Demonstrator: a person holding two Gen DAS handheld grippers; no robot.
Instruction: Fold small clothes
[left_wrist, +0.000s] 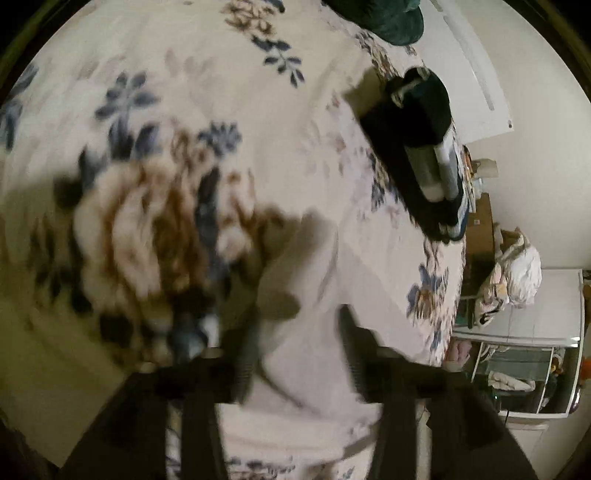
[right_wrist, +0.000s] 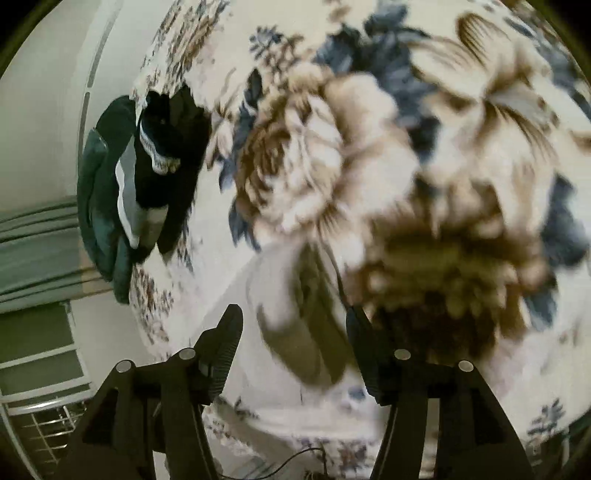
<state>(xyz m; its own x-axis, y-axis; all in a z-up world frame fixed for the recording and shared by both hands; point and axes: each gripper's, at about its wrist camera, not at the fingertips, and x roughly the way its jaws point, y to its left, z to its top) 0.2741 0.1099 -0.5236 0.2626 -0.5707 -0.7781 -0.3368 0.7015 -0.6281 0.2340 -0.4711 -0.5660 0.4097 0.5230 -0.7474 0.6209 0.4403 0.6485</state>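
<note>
A pale white garment (left_wrist: 314, 288) lies on the floral bedspread (left_wrist: 221, 92), right in front of my left gripper (left_wrist: 295, 347). The left jaws stand wide apart with the cloth between and under them, not pinched. In the right wrist view the same pale garment (right_wrist: 295, 317) with a folded, shadowed edge lies between the fingers of my right gripper (right_wrist: 293, 332), which is open above it. Both views are motion-blurred.
A stack of dark folded clothes (left_wrist: 417, 147) sits near the bed's right edge; it also shows in the right wrist view (right_wrist: 162, 158) next to a dark green garment (right_wrist: 99, 199). A white cabinet (left_wrist: 535, 332) and a wire basket (right_wrist: 48, 424) stand beside the bed.
</note>
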